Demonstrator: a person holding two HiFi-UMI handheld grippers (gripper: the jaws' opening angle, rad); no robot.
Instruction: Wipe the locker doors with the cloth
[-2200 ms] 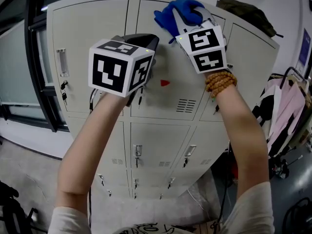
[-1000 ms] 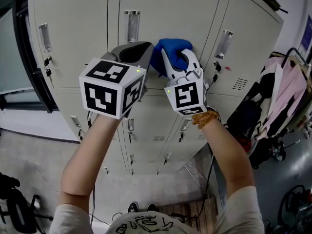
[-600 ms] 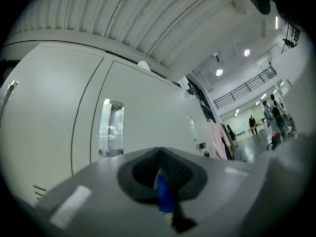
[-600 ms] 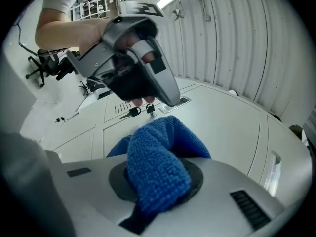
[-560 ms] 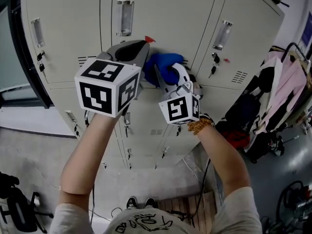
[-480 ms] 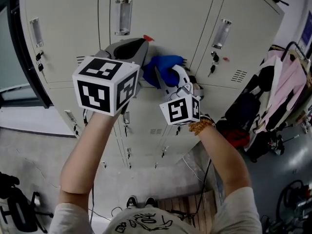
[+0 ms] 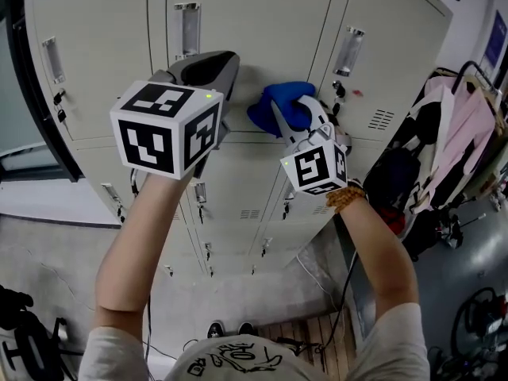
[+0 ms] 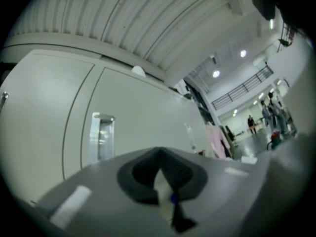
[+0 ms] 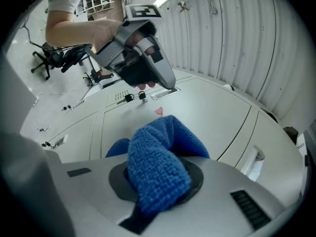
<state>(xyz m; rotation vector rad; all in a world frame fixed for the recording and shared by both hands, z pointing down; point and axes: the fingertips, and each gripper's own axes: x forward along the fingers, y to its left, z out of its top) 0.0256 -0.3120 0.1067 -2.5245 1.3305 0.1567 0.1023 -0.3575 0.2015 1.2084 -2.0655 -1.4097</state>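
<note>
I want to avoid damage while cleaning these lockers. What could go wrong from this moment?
The cloth is only a bunched fold pinched in the right gripper; hard rubbing may pull it out. Keys hang just right of the cloth, so a sideways stroke could snag them. The left gripper, shut and empty, seems close to the door and might knock it.

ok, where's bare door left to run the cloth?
Free: upper middle door above the cloth, from its handle to the right seam; lower door under the cloth, between left gripper and right gripper. Crowded: right door's handle, keys and vent.
</note>
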